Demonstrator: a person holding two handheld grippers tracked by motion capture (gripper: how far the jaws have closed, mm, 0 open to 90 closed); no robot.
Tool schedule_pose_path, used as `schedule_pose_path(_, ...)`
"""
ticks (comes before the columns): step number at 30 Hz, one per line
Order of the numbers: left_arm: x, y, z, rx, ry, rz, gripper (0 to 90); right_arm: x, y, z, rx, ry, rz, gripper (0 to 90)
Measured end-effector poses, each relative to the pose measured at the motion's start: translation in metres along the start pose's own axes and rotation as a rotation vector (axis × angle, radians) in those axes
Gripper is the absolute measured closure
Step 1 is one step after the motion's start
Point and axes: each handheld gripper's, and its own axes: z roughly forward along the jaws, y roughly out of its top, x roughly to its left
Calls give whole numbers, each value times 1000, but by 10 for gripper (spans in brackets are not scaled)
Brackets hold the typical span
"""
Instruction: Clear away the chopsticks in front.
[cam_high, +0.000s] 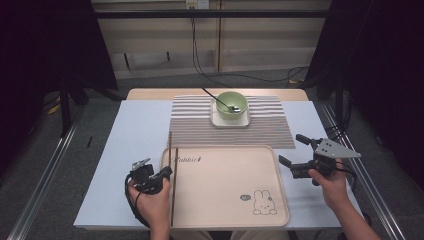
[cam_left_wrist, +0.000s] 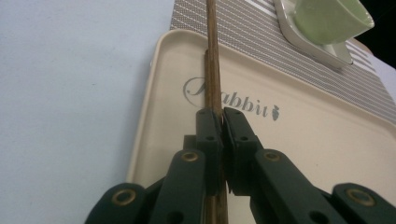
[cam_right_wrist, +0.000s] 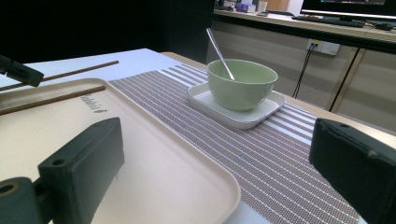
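Left gripper (cam_high: 166, 173) had its jaws pinched on the chopsticks (cam_left_wrist: 213, 70) over the tray (cam_high: 225, 210) left edge, gripped mid-length, probably for balance. Right gripper (cam_high: 295, 150) hung beside the tray, jaws spread, holding nothing.

High view: overhead, facing forward and down on the tabletop (cam_high: 135, 125). Both hand-held gripper views sit low and close, sharing the tray (cam_left_wrist: 154, 93) and green bowl (cam_right_wrist: 241, 84), upper frame.
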Motion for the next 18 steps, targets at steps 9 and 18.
schedule_pose_path(9,5,-8,-7,2,-2,10,859,0,0,0,-1,1,-5,28)
schedule_pose_path(18,7,-15,-14,-9,-13,6,858,0,0,0,-4,2,-10,28)
